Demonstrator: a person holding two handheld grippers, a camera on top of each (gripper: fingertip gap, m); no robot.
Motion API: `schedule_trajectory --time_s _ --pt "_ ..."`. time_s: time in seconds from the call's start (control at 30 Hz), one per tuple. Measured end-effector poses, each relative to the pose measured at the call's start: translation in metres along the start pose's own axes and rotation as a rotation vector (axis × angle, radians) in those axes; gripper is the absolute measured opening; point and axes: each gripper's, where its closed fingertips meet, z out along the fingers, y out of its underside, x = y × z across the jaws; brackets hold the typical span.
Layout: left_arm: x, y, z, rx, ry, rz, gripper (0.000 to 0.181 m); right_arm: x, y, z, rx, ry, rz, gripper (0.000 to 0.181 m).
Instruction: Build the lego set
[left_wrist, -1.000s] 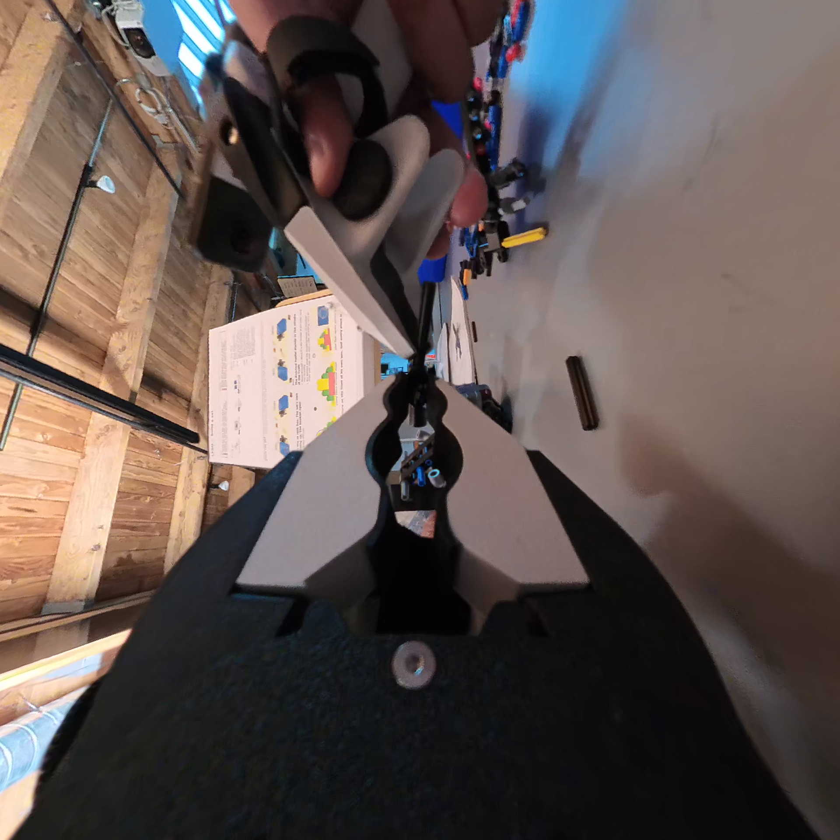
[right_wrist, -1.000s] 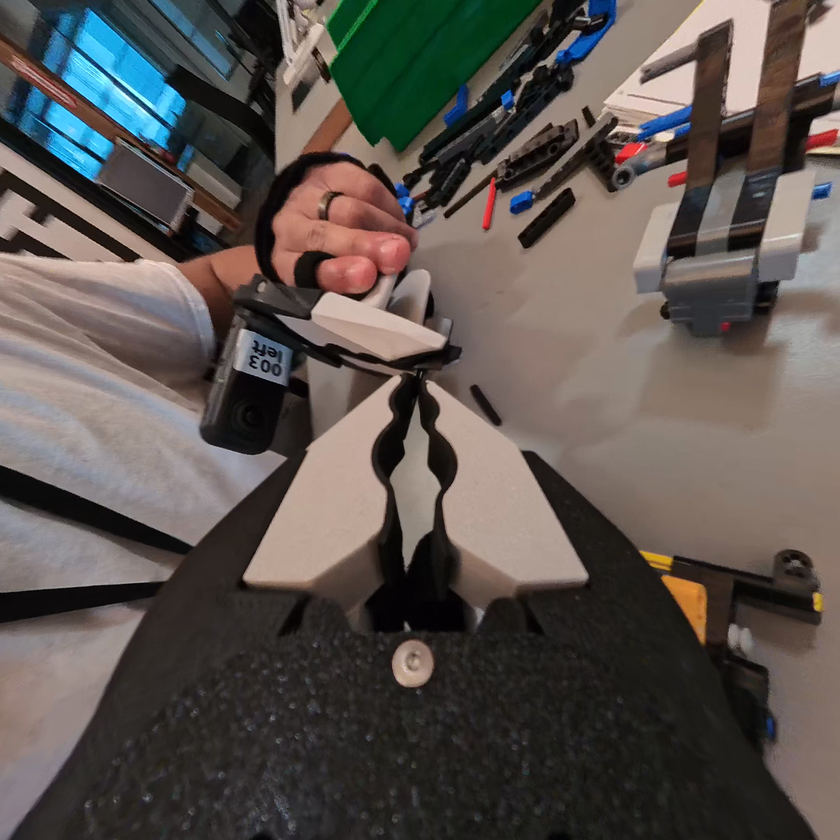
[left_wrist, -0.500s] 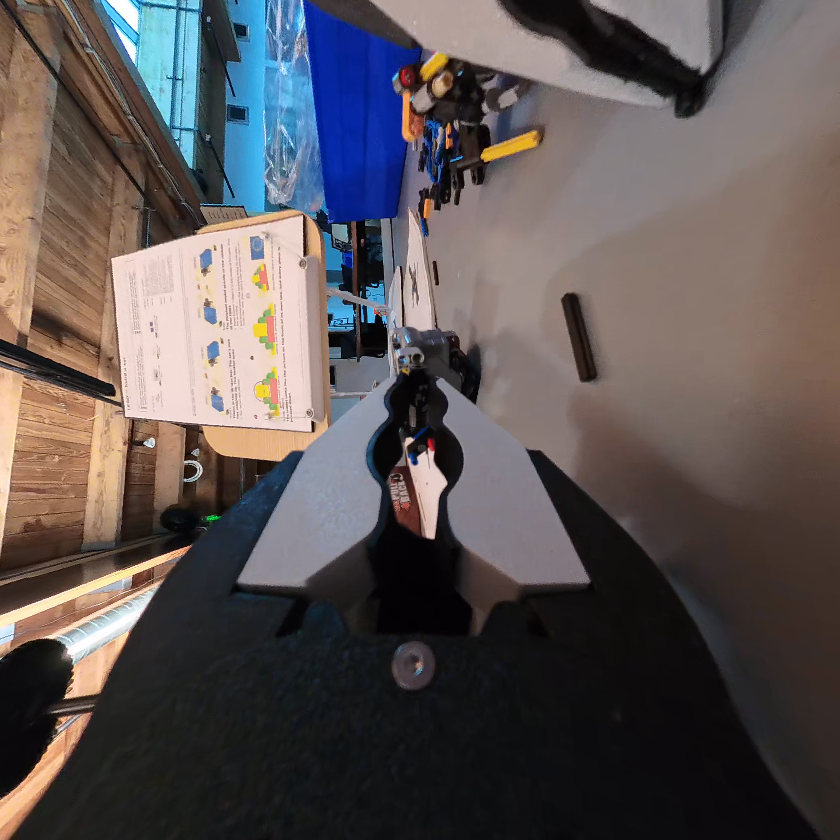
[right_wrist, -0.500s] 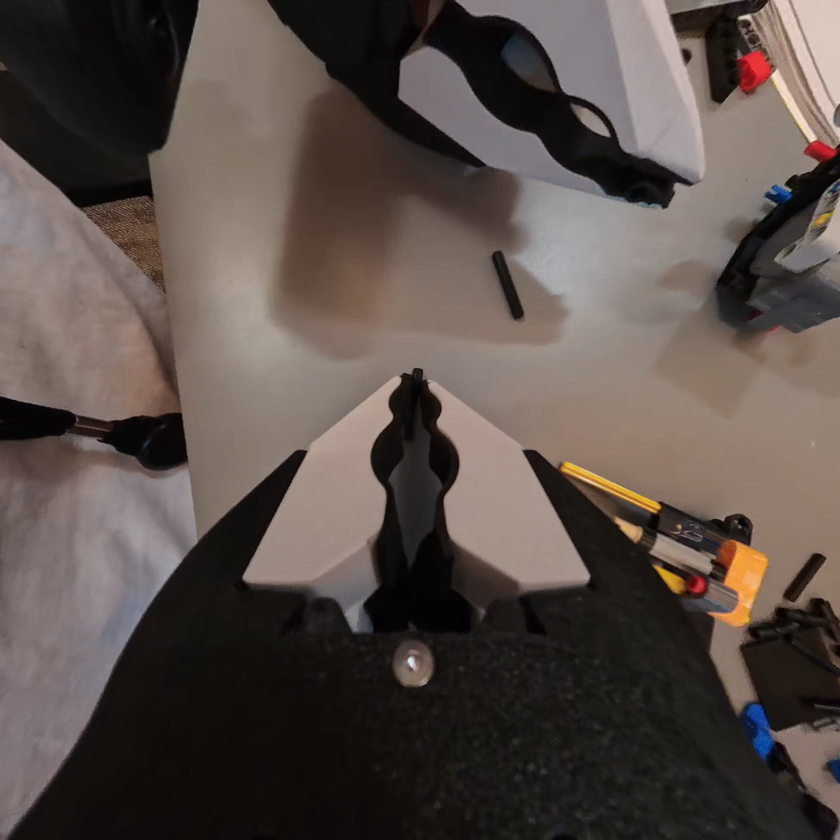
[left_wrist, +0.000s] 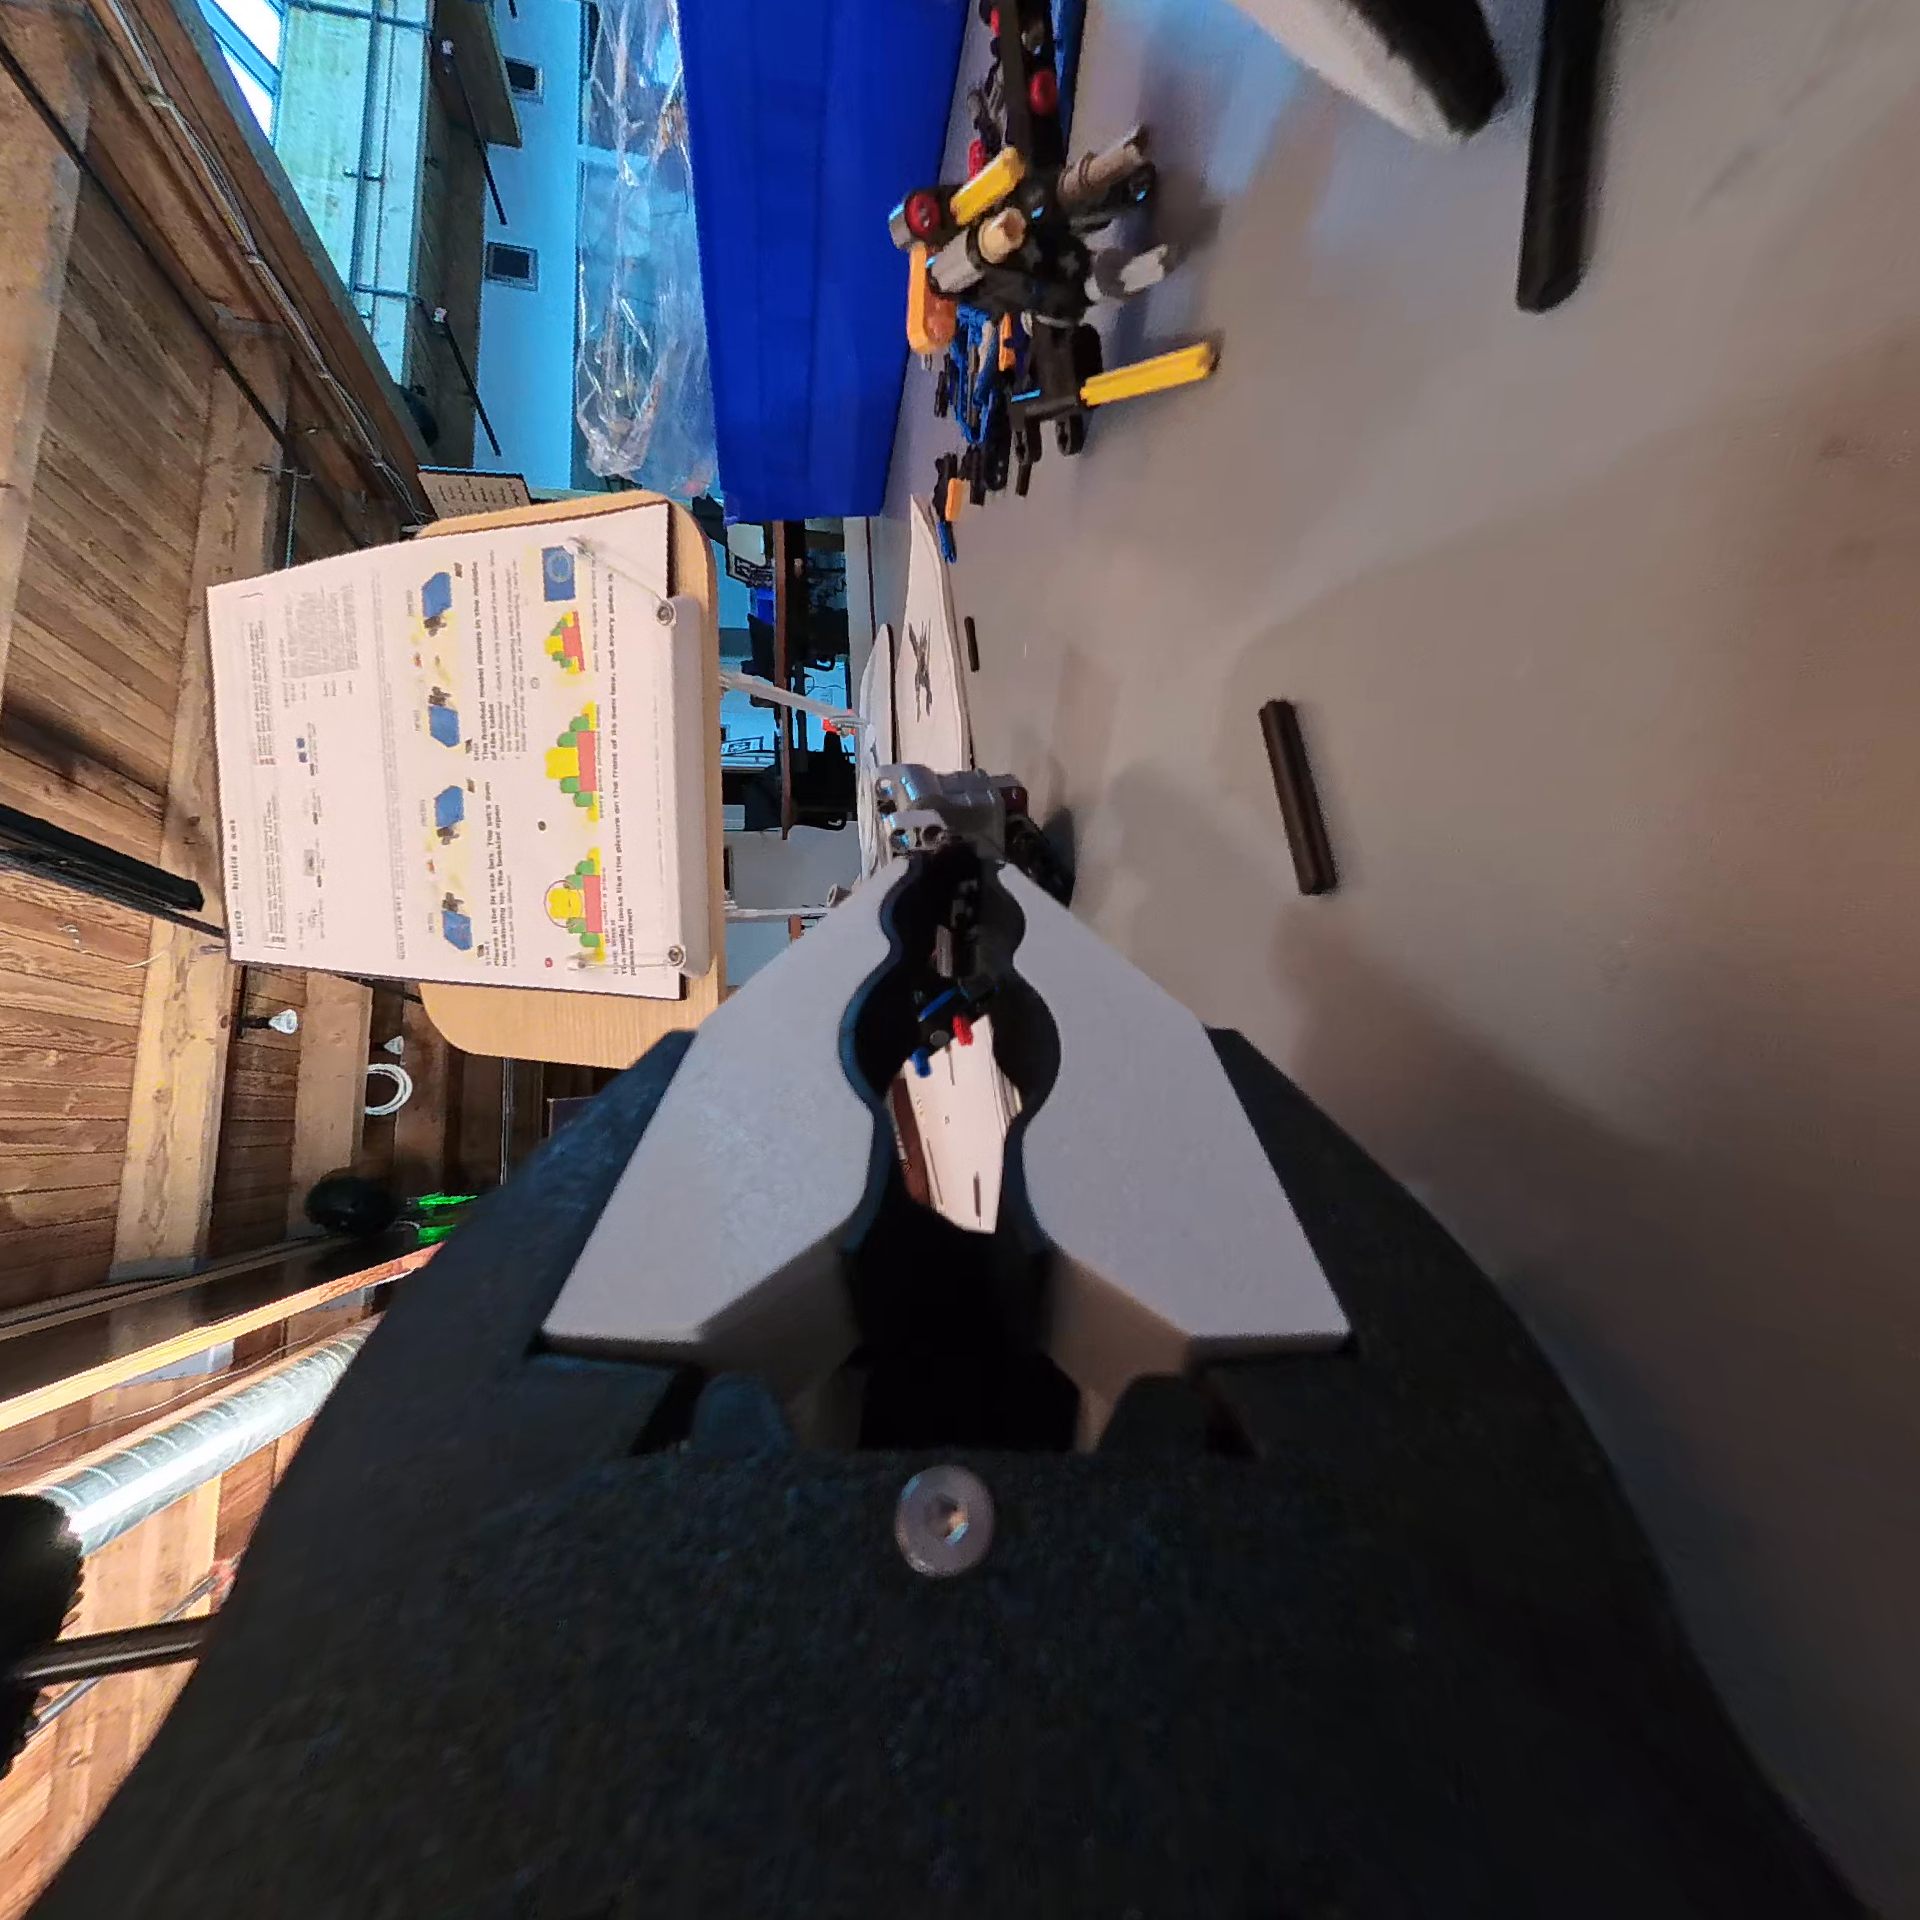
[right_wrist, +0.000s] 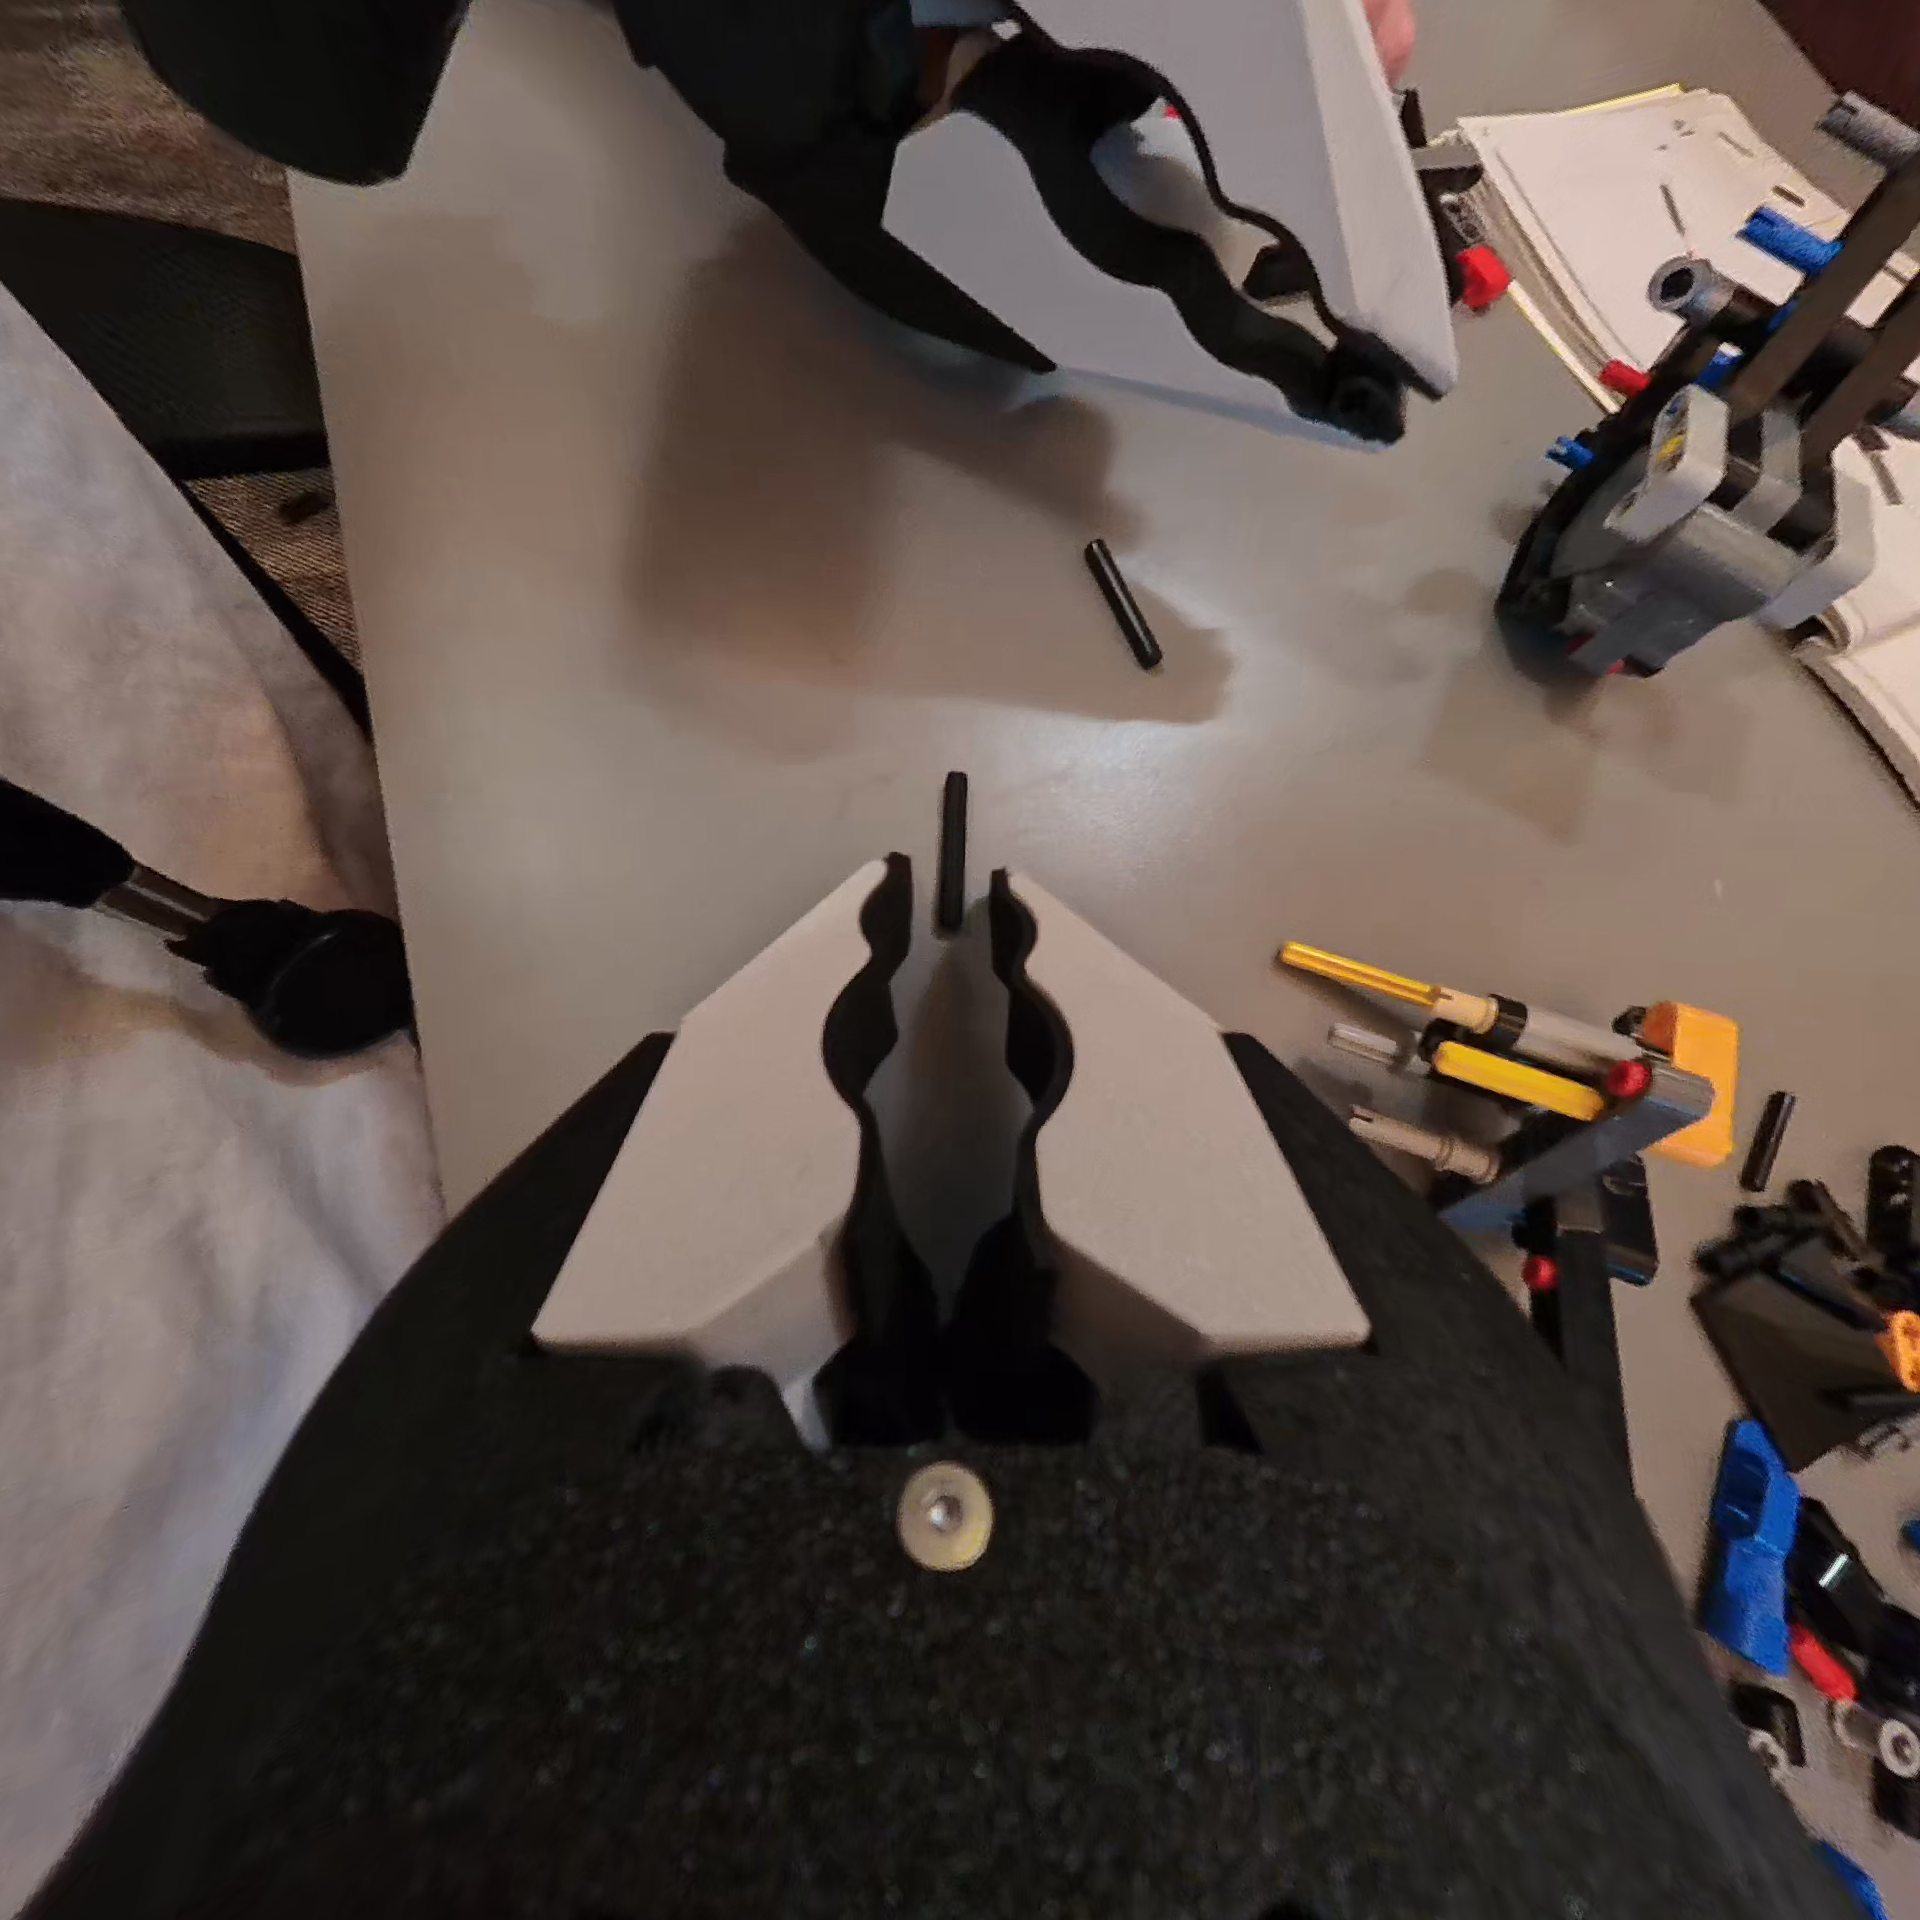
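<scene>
My right gripper is open a little above the grey table. A short black axle lies free with its near end between the tips; neither jaw touches it. It shows blurred in the left wrist view, beside my right gripper. My left gripper is shut on a small black Lego piece. It shows in the right wrist view, held over the table at the top. A second black axle lies between the two grippers.
A grey and black model stands at the right beside an instruction booklet. A yellow and orange subassembly and loose black and blue pieces lie at the right. The table edge runs along the left. The gap from one gripper's tips to the other's is roughly 12 centimeters.
My right gripper drew back from the left gripper with the black axle, lowered to the table and opened, letting the axle go. My left gripper stays shut and has moved away.
</scene>
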Motion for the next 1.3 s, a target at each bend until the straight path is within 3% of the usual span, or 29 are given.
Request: schedule_trajectory --time_s 0.27,0.6,0.97,1.3 --pt "0.0 -0.009 -0.004 0.028 -0.001 0.002 0.006 0.001 -0.003 0.005 -0.007 -0.013 0.008 0.003" --pt "0.004 -0.026 -0.009 0.087 -0.039 0.079 0.005 0.03 -0.056 -0.006 0.238 -0.291 0.661 0.001" --pt "0.003 -0.031 -0.012 0.117 -0.032 0.048 0.005 0.036 -0.058 -0.006 0.245 -0.323 0.694 0.001" --pt "0.002 -0.024 -0.009 0.1 0.04 -0.121 0.005 0.043 -0.063 -0.004 0.347 -0.319 0.758 0.001"
